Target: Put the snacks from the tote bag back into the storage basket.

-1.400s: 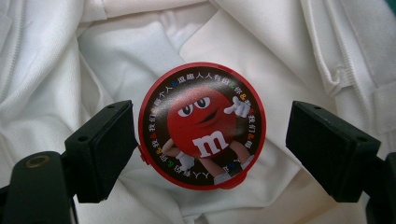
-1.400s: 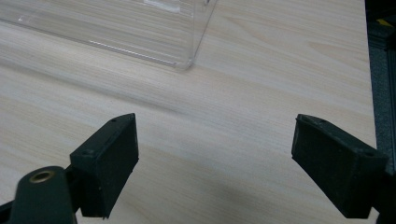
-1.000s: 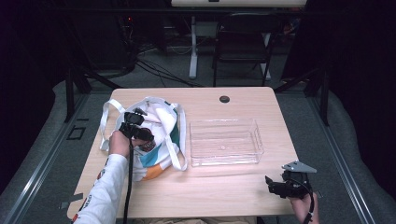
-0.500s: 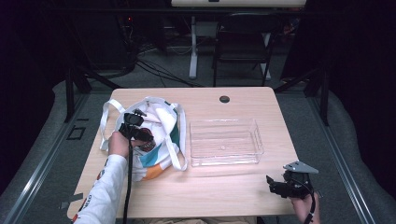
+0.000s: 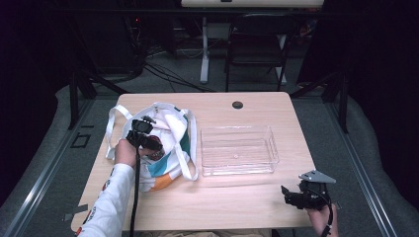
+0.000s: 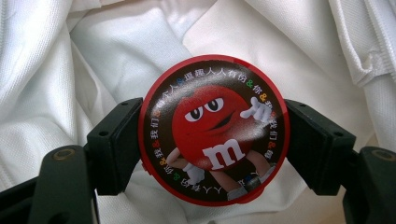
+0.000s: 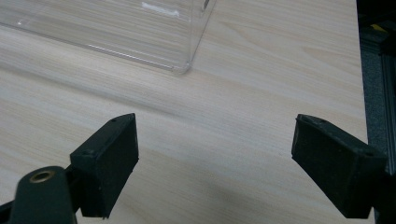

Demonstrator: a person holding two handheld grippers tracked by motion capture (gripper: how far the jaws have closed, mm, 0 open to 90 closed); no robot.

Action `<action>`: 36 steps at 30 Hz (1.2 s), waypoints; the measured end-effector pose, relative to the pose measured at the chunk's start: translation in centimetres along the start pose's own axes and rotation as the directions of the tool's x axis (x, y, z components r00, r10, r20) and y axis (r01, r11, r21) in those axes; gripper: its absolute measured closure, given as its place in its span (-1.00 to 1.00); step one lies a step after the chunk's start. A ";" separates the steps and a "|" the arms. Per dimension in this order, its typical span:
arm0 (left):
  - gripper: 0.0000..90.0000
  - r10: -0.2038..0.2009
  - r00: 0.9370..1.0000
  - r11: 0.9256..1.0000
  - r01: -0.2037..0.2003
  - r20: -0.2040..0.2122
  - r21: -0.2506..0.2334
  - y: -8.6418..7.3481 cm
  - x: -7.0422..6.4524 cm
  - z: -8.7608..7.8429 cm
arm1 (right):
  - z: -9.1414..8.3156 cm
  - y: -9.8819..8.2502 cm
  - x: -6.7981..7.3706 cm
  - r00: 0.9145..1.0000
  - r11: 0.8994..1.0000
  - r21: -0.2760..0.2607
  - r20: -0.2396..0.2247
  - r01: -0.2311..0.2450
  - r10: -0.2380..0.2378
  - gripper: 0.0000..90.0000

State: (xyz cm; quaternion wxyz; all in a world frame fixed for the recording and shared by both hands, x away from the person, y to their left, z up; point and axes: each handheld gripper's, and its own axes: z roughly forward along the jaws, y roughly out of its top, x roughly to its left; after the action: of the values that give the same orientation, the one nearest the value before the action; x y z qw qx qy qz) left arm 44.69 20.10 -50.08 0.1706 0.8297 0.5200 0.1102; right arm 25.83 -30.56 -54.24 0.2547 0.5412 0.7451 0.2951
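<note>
While the left gripper clamps it from both sides, the round red tin sits squarely between the two black jaws, its edge pressed against each pad. Its lid carries a red cartoon candy figure with white gloves, a white letter m on its front and a ring of small coloured characters around the rim. Those jaws have just been closing, and the tin is the thing caught between them. Behind the tin lies the white cloth of the tote bag, folded and creased, with a stitched strap at the upper right of the left gripper view. From the high view the left gripper reaches into the mouth of the tote bag, which lies on the left part of the wooden table with its white straps spread out and teal and orange patches on its near side. Just right of the bag stands a clear plastic tray, apart from it. Well to the right, at the table's near right corner, the right gripper rests low in the person's hand, its jaws spread wide with bare tabletop between them. A corner of the clear plastic tray lies beyond those jaws, not touching them.
</note>
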 end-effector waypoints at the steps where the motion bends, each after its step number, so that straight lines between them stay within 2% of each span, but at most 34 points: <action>1: -0.43 -0.004 1.000 1.000 0.004 0.001 0.001 0.0 0.0 0.0 | -0.1 0.0 0.0 1.000 1.000 -0.006 0.001 -0.002 0.002 -0.68; 17: -0.43 0.027 0.999 1.000 -0.027 0.025 0.002 -0.1 -0.2 -0.8 | -0.1 0.0 0.0 1.000 1.000 -0.003 -0.002 -0.002 0.002 -0.68; 36: -0.42 0.046 0.999 0.999 -0.046 0.021 -0.005 0.1 -0.4 -2.1 | -0.1 0.0 -0.1 1.000 1.000 0.003 -0.001 0.003 -0.003 -0.68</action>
State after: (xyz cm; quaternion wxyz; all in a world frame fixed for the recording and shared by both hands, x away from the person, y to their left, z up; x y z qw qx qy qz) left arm 43.84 20.01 -48.15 0.1755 0.8420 0.4988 0.1067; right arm 25.78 -30.64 -54.18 0.2539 0.5401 0.7465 0.2942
